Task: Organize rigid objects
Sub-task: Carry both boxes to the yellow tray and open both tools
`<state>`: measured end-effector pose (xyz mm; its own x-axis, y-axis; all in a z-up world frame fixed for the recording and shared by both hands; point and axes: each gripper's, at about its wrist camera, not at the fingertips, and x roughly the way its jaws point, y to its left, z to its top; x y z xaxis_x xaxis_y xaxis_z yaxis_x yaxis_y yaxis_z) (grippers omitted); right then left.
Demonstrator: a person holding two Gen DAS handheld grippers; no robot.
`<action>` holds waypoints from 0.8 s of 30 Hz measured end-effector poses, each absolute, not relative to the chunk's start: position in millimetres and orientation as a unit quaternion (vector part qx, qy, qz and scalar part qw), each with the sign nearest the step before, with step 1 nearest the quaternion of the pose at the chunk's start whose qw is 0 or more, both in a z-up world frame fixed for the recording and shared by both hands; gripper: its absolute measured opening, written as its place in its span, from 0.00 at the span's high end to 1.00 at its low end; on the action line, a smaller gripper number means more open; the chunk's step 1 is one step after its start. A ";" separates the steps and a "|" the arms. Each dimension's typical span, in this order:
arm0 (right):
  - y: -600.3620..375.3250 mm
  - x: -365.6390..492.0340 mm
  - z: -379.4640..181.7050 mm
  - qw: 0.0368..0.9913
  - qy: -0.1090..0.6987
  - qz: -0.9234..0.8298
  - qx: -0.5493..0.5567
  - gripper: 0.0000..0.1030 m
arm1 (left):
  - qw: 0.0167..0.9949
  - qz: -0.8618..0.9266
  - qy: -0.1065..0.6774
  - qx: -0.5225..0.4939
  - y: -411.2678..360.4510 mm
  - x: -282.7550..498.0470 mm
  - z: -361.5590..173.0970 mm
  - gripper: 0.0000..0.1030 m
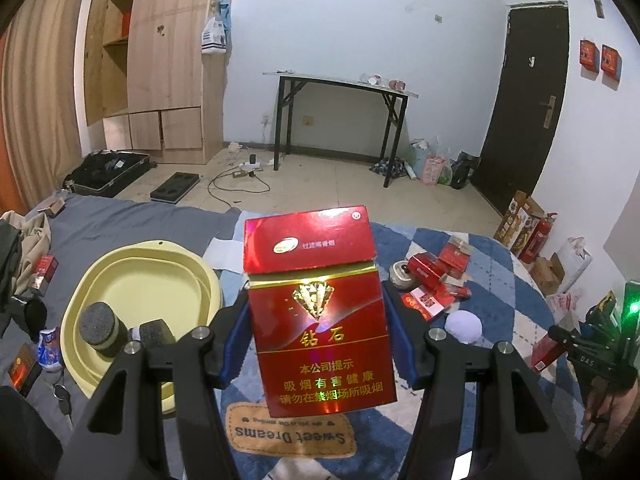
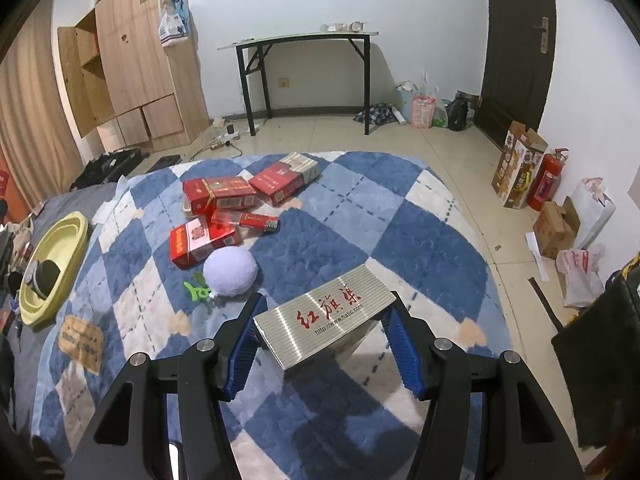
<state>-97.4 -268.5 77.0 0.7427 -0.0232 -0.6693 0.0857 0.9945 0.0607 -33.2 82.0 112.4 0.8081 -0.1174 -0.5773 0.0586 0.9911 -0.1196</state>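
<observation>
My left gripper [image 1: 318,300] is shut on a red cigarette pack [image 1: 320,320] with a gold diamond print. The pack is upright with its lid ajar, held above the blue checked blanket [image 1: 500,320]. My right gripper [image 2: 326,300] is shut on a silver cigarette box [image 2: 324,324] with red lettering. Both blue pads [image 2: 404,344] touch its sides, and it hangs tilted over the blanket [image 2: 360,232]. A loose pile of red packs [image 2: 224,200] lies further back on the blanket, also seen as red packs [image 1: 436,272] in the left wrist view.
A yellow basin [image 1: 160,246] with dark foam pieces inside sits at the left, also in the right wrist view [image 2: 72,228]. A white ball [image 2: 230,272] and a green clip [image 2: 196,290] lie near the red packs. Clothes, keys and small boxes lie along the bed's left edge.
</observation>
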 end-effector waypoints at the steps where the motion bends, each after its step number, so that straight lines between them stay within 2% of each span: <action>1: -269.3 -98.1 78.4 0.934 0.354 -0.029 0.049 0.43 | 0.951 -0.046 0.302 -0.054 84.1 -32.5 115.3 0.41; 13: -245.5 -94.2 73.7 0.938 0.345 0.011 0.028 0.43 | 0.949 -0.024 0.306 -0.076 117.3 -6.1 115.7 0.41; 24: -206.8 -76.4 81.6 0.937 0.342 0.066 0.005 0.43 | 0.918 0.023 0.378 -0.119 166.6 27.4 99.0 0.41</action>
<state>-76.4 -206.8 81.6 0.7573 0.1262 -0.6407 -0.1196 0.9914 0.0539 27.4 166.6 99.0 0.7126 -0.0470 -0.7000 -0.1330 0.9706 -0.2005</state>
